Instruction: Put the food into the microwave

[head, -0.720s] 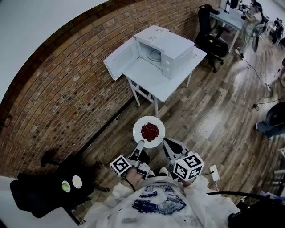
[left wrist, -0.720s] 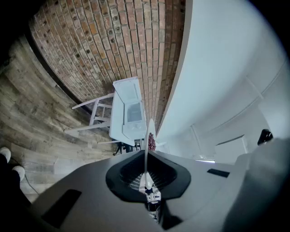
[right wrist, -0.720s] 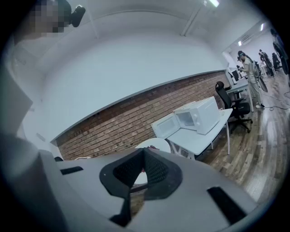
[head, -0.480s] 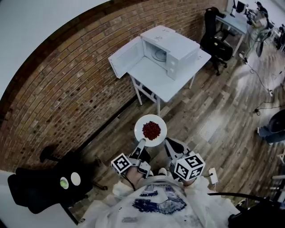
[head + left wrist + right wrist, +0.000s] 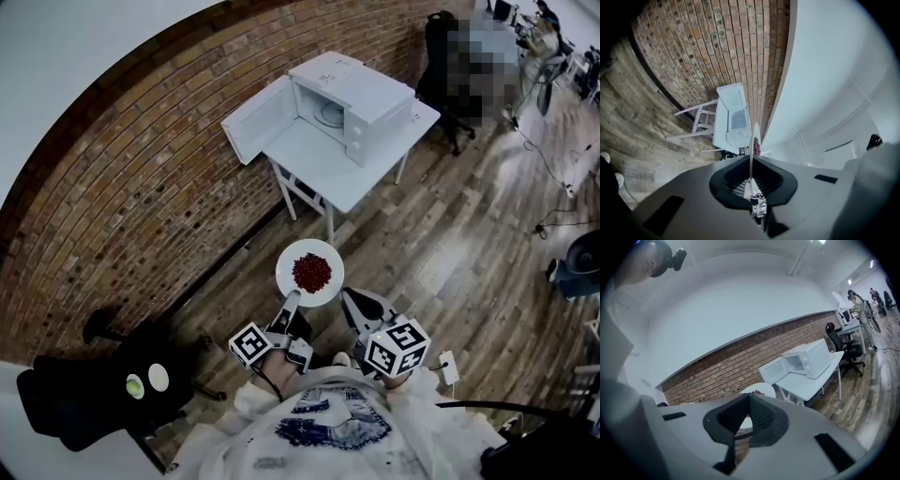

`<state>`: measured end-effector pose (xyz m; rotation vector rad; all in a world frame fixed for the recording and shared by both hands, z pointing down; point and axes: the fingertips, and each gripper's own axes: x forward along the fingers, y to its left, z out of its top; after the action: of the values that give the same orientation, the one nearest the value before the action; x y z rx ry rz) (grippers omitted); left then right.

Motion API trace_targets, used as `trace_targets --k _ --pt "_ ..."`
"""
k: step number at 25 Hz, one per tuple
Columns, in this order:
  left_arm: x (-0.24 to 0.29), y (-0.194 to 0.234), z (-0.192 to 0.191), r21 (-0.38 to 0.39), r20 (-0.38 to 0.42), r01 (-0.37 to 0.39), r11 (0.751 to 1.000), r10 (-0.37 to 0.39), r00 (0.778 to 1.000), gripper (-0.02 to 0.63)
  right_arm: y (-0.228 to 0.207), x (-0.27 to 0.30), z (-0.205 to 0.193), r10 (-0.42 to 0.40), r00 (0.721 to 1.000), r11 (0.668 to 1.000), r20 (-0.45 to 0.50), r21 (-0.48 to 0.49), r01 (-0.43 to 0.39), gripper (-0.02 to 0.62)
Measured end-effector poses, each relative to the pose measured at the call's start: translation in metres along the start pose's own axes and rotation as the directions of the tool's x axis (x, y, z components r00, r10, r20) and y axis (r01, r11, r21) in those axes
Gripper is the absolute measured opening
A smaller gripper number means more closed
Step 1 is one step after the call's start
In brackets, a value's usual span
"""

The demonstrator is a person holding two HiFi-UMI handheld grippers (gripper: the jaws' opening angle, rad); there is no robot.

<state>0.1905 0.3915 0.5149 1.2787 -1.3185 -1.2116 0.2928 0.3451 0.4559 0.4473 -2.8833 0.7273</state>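
I'm holding the left hand-held gripper [image 5: 292, 300] level, pinching the plate [image 5: 285, 272] rim; right hand-held gripper [image 5: 347, 297] pressed together, empty, just beside.

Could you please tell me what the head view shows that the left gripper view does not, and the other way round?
Only the head view shows the plate from above as a full round, with the red food heaped in its middle, and the right gripper just beside it. Only the left gripper view shows the left gripper from close up, its jaws shut on the plate's rim, with the plate seen edge-on. Both show the plate and food, the microwave on its white table, and the brick wall.
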Motion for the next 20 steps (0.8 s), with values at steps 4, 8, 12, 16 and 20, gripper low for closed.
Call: trace_targets --k 4,8,12,16,20 --pt "-0.004 0.001 0.002 -0.015 0.015 0.003 1.0 -0.003 1.0 0.017 0.0 0.003 -0.006 0.005 1.0 1.0 -0.014 0.004 -0.005 0.014" --pt "-0.001 0.003 0.016 -0.023 0.031 0.002 1.0 -0.001 1.0 0.017 0.001 0.018 -0.003 0.004 1.0 1.0 -0.019 -0.008 -0.004 0.014" --pt "0.011 0.01 0.031 -0.039 0.034 0.005 0.999 -0.003 0.999 0.017 -0.008 0.034 0.0 -0.019 1.0 1.0 -0.023 -0.006 0.019 0.014" --pt "0.028 0.023 0.057 -0.021 0.011 -0.017 1.0 0.017 1.0 0.015 -0.016 0.062 0.006 -0.041 0.999 0.999 -0.025 -0.003 0.041 0.014" --pt "0.05 0.032 0.092 -0.02 -0.01 -0.028 0.999 0.028 1.0 0.017 -0.021 0.103 0.014 -0.058 0.998 0.998 -0.028 0.008 0.058 0.014"
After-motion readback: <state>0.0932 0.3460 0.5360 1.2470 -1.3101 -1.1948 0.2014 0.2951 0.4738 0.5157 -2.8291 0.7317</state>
